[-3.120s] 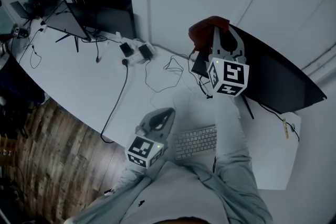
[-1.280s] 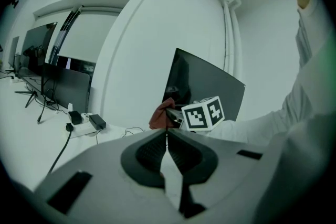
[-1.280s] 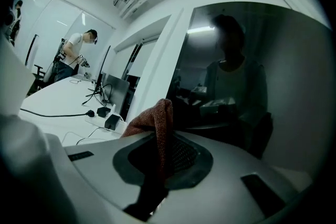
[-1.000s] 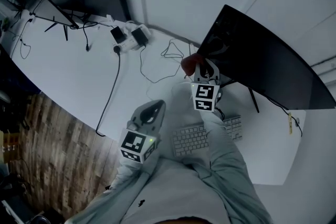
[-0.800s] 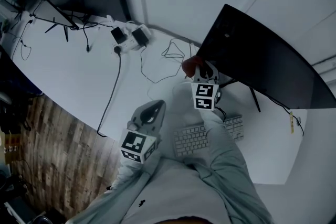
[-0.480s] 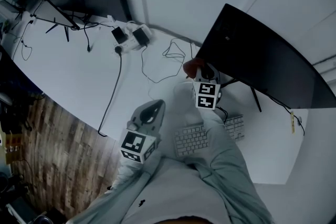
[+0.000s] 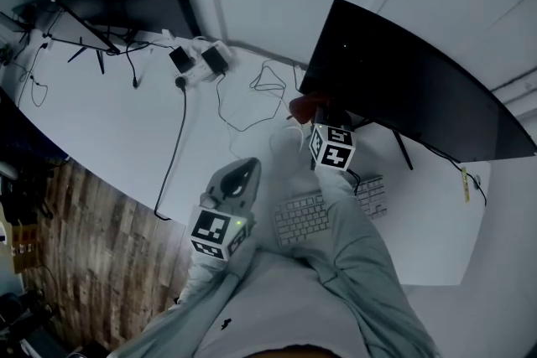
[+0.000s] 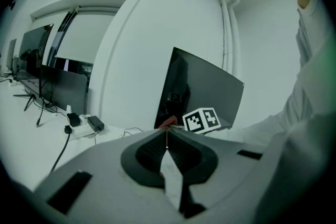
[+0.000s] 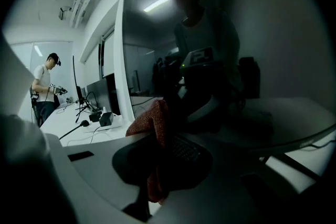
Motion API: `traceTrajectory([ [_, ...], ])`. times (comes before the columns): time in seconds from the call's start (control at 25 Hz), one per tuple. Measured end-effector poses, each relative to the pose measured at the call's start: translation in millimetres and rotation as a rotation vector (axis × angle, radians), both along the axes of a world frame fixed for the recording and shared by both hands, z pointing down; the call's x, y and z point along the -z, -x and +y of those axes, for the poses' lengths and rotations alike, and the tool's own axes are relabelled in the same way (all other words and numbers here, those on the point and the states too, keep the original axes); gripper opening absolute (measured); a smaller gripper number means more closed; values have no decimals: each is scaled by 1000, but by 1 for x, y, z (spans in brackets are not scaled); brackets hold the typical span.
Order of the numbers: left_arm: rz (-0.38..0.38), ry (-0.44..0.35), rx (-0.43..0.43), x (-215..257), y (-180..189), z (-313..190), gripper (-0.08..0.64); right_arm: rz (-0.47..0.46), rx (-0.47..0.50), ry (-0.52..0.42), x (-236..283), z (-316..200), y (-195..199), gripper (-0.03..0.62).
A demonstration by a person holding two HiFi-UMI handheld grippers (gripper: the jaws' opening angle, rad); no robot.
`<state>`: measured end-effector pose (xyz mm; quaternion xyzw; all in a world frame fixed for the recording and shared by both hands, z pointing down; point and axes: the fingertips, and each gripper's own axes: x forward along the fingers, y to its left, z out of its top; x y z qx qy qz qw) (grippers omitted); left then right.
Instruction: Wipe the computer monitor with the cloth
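The dark curved monitor (image 7: 411,88) stands on the white desk (image 7: 126,130) at the right; it also shows in the left gripper view as the monitor (image 8: 205,97) and fills the right gripper view (image 9: 210,34). My right gripper (image 7: 317,115) is shut on the red cloth (image 7: 304,106) at the screen's lower left corner. In its own view the cloth (image 9: 152,128) hangs from the shut jaws right in front of the glass. My left gripper (image 7: 239,179) is shut and empty, held low near the desk's front edge, left of the keyboard.
A white keyboard (image 7: 310,214) lies in front of the monitor. Loose cables (image 7: 252,96) and power adapters (image 7: 197,63) lie mid-desk. Another monitor (image 7: 92,17) stands far left. A person (image 9: 46,89) stands at the far end of the room.
Three seconds ago the right gripper held the cloth up at the screen's top edge. It has come down to the lower left corner and stayed there. The left gripper has barely moved.
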<state>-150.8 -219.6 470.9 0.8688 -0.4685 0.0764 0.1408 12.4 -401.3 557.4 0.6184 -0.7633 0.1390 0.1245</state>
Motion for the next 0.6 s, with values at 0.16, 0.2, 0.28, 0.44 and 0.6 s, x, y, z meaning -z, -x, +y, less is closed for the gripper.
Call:
traceTrajectory([
  [0.16, 2, -3, -22, 5, -16, 3, 25, -27, -50, 14, 0, 7, -24, 35],
  [0.2, 2, -3, -28, 6, -20, 4, 25, -37, -65, 19, -1, 9, -32, 35],
  [0.28, 2, -4, -40, 8, -28, 7, 25, -50, -93, 28, -2, 14, -48, 35],
  [0.44, 0, -1, -65, 10, -47, 11, 25, -85, -153, 41, -2, 24, -82, 35],
  [0.6, 0, 1, -99, 14, -71, 16, 25, -98, -209, 46, -1, 36, -121, 35],
])
